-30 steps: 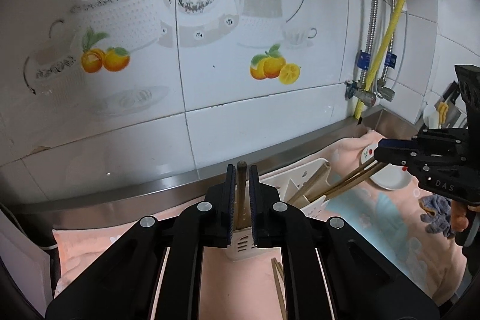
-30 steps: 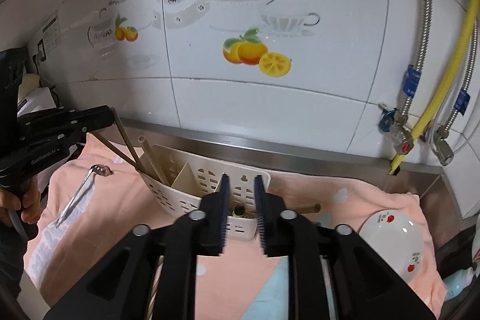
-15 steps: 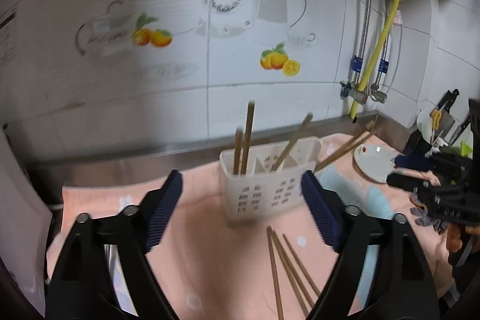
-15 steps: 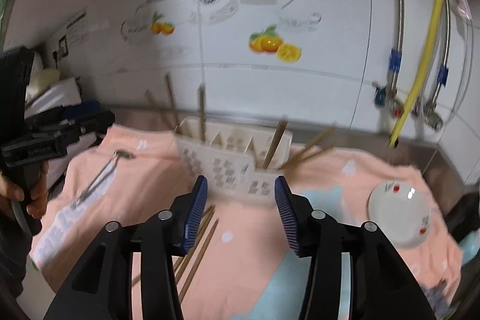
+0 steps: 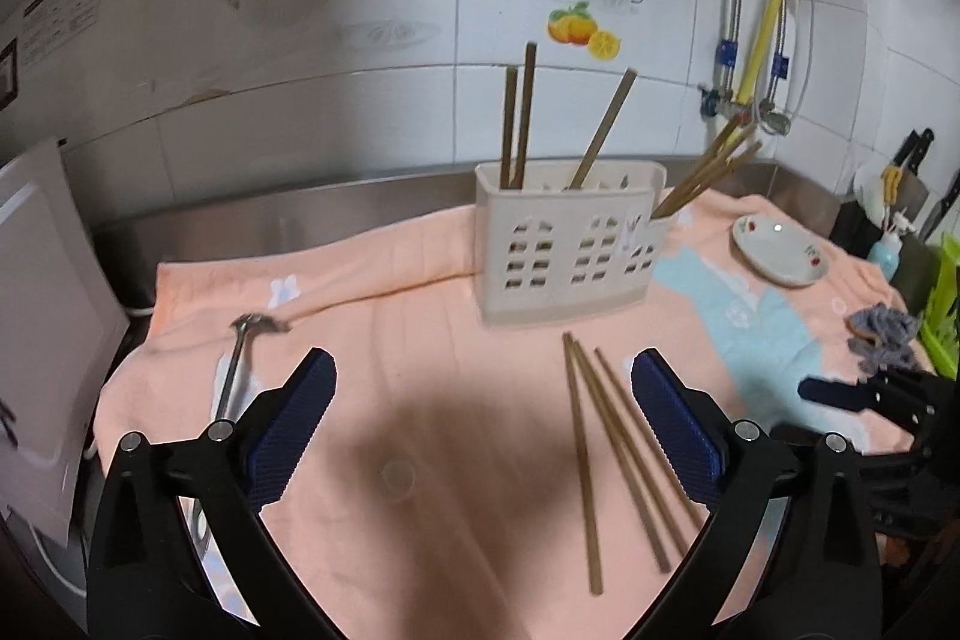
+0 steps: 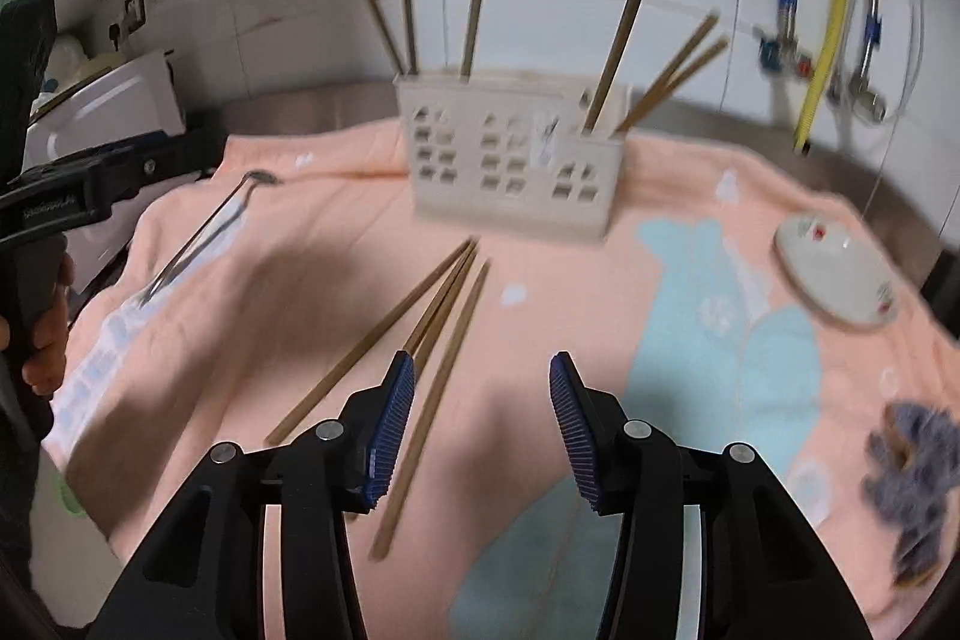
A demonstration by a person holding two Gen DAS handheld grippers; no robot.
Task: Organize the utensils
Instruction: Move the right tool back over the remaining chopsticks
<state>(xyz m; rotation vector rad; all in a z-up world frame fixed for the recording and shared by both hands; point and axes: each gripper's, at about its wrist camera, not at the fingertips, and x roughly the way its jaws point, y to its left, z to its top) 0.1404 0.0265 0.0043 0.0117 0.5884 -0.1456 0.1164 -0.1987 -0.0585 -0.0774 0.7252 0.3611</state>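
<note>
- Left wrist view: left gripper (image 5: 483,427) wide open, empty, held above the towel (image 5: 420,340) on the table.
- Caddy (image 5: 570,244) stands upright ahead of the gripper, slightly to its right; chopsticks stand in it, two near-upright at its left end, one leaning in the middle, a bundle leaning out at its right end.
- Three loose chopsticks (image 5: 612,454) lie on the towel just inside the gripper's right finger, pointing toward the caddy.
- Spoon (image 5: 237,370) lies ahead-left of the left finger.
- Plate (image 5: 778,258) lies far right, beyond the caddy.
- Right wrist view (blurred): right gripper (image 6: 483,430) open, empty, above the towel (image 6: 600,310).
- Loose chopsticks (image 6: 432,316) lie ahead, reaching beside and under its left finger; caddy (image 6: 510,160) straight ahead.
- Spoon (image 6: 204,232) far left; plate (image 6: 837,277) to the right; grey cloth (image 6: 912,478) near right.
</note>
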